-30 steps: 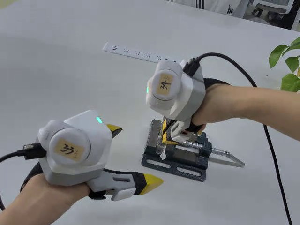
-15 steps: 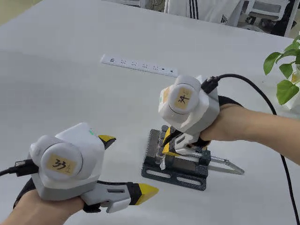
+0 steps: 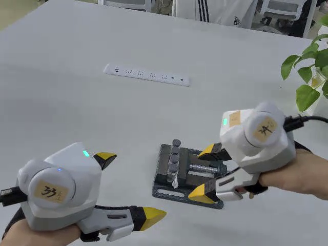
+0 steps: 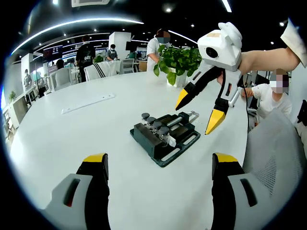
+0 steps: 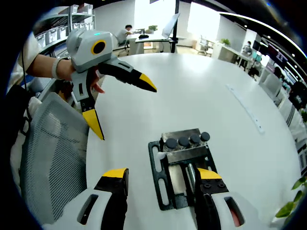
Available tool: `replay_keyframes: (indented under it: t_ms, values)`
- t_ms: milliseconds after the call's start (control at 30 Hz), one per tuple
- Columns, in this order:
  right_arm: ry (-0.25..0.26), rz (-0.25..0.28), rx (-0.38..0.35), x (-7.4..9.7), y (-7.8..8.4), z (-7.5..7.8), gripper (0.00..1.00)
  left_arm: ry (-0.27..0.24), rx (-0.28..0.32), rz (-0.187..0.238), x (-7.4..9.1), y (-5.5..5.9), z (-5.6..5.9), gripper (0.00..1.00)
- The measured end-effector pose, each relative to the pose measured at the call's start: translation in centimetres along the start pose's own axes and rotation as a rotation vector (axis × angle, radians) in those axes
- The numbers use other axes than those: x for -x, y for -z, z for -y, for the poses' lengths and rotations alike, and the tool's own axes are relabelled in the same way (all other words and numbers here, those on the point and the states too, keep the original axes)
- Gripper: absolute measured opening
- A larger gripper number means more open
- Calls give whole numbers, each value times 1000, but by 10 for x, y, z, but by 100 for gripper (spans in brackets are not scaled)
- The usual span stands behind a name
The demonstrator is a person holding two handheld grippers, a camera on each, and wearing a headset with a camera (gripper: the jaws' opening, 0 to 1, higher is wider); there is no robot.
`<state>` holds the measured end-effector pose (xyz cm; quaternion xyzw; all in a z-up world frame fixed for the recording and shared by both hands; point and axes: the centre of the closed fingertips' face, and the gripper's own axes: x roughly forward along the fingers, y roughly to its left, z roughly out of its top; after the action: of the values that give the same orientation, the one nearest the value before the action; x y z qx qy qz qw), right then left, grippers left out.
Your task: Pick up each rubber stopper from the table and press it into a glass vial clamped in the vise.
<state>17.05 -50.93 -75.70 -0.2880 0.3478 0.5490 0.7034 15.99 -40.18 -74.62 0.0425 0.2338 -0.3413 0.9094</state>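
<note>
Jaws of left gripper (image 3: 130,185) and right gripper (image 3: 201,173) spread, flanking vise (image 3: 174,191)

Power strip (image 3: 146,75), leafy plant (image 3: 306,95)

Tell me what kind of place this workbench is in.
Probably an open-plan office or lab: a big white table with a power strip, a mesh office chair beside it, and people and ceiling strip lights beyond a potted plant.
</note>
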Motion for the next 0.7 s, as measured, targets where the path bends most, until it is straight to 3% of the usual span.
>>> replay_keyframes:
  t_ms: [200,400,600,700]
  values:
    - [56,42,-96,13,30,-10,69,-1,-18,16,3,-1,-1,91]
    - [128,108,-207,22,49,-11,78,-14,-23,30,8,0,-1,94]
    - [155,148,-281,20,60,-17,82,-20,-6,13,12,6,-2,94]
    - [177,172,-299,24,56,-17,85,-40,3,36,15,0,-8,94]
